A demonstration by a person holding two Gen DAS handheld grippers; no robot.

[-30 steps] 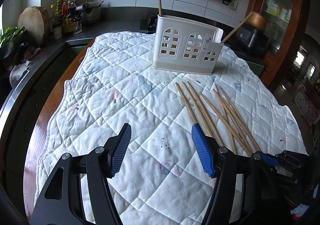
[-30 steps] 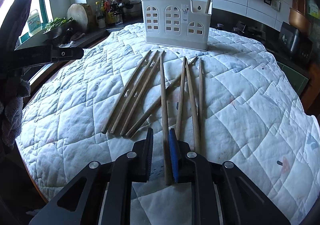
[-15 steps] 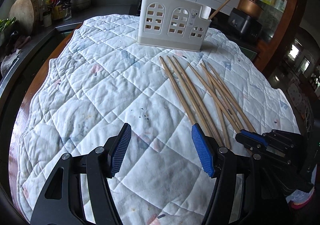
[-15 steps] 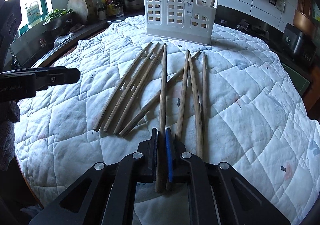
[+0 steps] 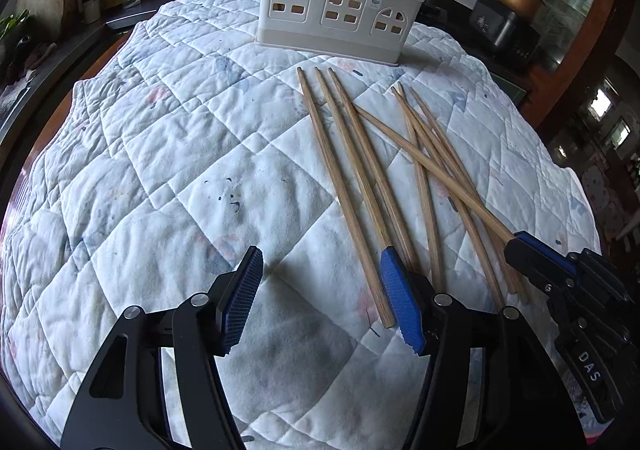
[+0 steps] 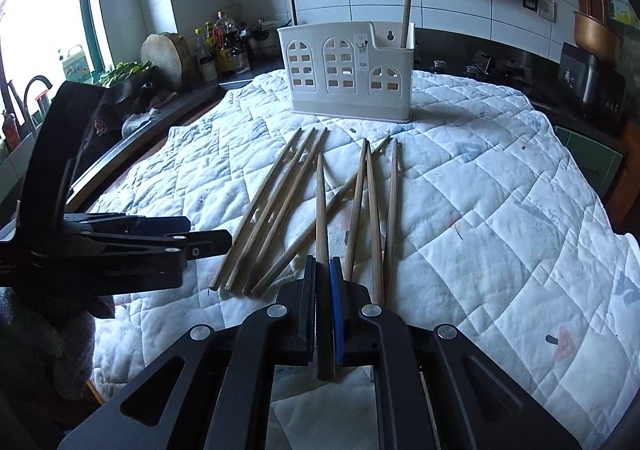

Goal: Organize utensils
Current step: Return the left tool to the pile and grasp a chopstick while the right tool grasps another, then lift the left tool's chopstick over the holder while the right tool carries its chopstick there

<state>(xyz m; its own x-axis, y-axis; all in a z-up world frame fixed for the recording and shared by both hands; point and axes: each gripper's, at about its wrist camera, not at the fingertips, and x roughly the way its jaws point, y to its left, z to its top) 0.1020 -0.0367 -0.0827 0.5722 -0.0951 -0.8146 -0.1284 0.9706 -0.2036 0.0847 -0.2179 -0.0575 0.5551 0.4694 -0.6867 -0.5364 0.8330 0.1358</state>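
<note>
Right gripper (image 6: 323, 314): fingers pinched tight on the thick end of one wooden chopstick (image 6: 321, 209); the stick is lifted off the cloth and its thin tip points toward the holder. From the left wrist view the same gripper (image 5: 520, 246) shows at the right edge with that chopstick (image 5: 432, 169) crossing over the others.
Left gripper (image 5: 320, 298): fingers spread wide, holding nothing; it hovers low over the quilt, its right pad (image 5: 400, 302) just beside the near ends of the leftmost sticks. It also shows at the left of the right wrist view (image 6: 208, 244).
Loose chopsticks (image 5: 360, 185): several lie on the quilt in a loose fan, thin tips toward the holder; three lie nearly parallel on the left, the rest overlap on the right.
Utensil holder (image 6: 348, 73): white plastic, arched window cut-outs, upright at the far side of the quilt; one chopstick (image 6: 407, 1) stands in its right compartment, and a dark stick (image 6: 293, 3) rises at its left end.
Quilt (image 5: 180, 153): white, stitched in squares, lightly stained, covering the table.
Counter behind: bottles (image 6: 218, 45) and a round wooden block (image 6: 166, 57).
</note>
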